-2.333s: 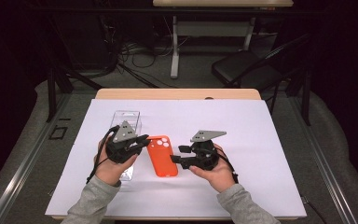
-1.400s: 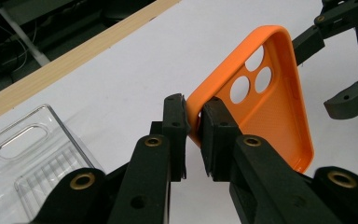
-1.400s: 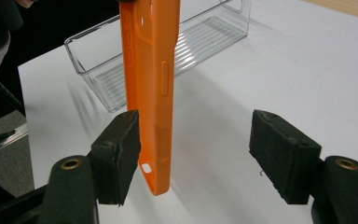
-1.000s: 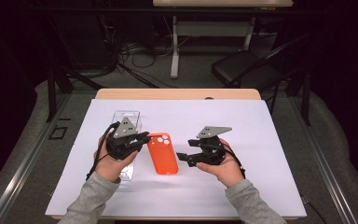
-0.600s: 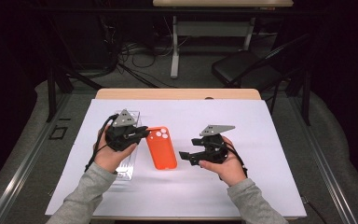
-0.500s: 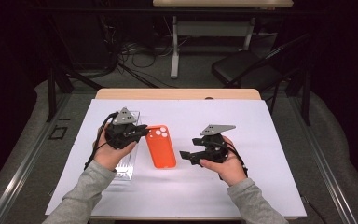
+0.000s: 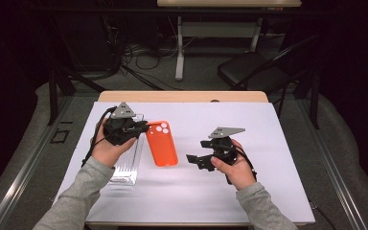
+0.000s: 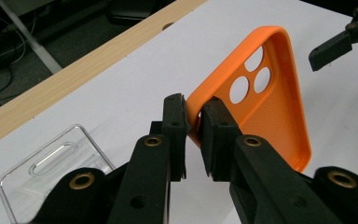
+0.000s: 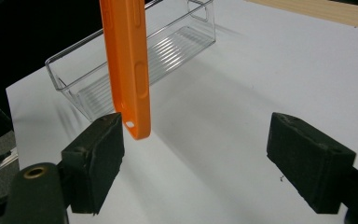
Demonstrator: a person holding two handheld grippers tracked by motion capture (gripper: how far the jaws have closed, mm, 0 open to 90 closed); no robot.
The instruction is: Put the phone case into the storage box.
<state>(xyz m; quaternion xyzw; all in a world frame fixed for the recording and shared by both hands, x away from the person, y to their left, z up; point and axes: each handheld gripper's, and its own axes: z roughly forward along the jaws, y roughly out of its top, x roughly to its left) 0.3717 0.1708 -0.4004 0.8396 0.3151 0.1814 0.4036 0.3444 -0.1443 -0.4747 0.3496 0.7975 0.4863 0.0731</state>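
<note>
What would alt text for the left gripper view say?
Black tongs pinch the rim of an orange phone case, lifting it off a white table. A clear plastic tray sits at lower left.

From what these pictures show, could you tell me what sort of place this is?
Probably a lab or recording workspace: a wooden table covered with a white sheet stands in a dark room, loose cables run over the floor behind it, and a black chair stands by a second desk.
</note>
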